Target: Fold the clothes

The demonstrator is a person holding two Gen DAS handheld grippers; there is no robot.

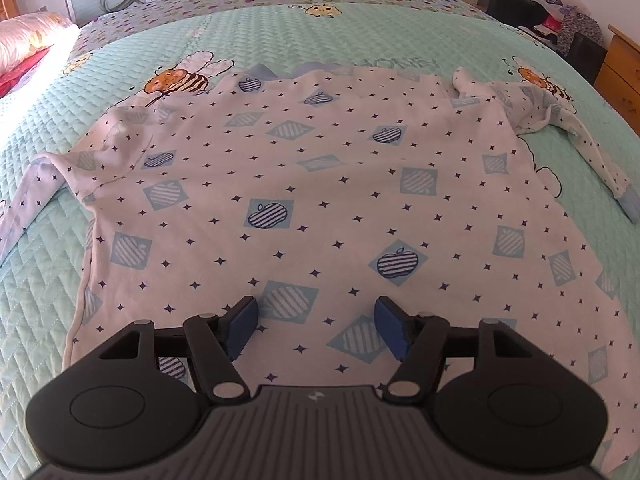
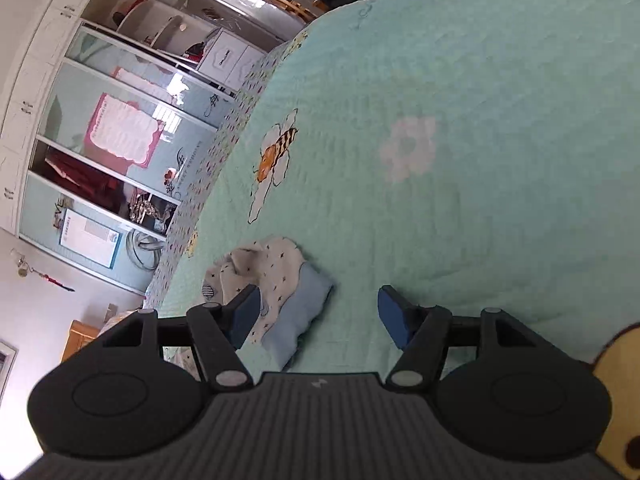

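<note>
A white long-sleeved top [image 1: 304,184] printed with blue apples and small stars lies spread flat on the mint quilted bedspread [image 1: 360,36]. Its sleeves trail off to the left [image 1: 28,196] and to the right [image 1: 592,148], the right one ending in a pale blue cuff [image 1: 630,204]. My left gripper [image 1: 316,330] hovers open over the top's near hem, nothing between its blue pads. In the right wrist view a sleeve end with a pale blue cuff [image 2: 296,316] lies on the bedspread, partly between the fingers of my open right gripper [image 2: 320,316], nearer the left pad [image 2: 246,314].
A pink pillow [image 1: 28,40] lies at the bed's left edge. Sliding wardrobe doors [image 2: 100,152] stand beyond the bed. A wooden drawer unit [image 1: 622,76] and a black chair with piled items [image 1: 532,8] stand to the right of the bed.
</note>
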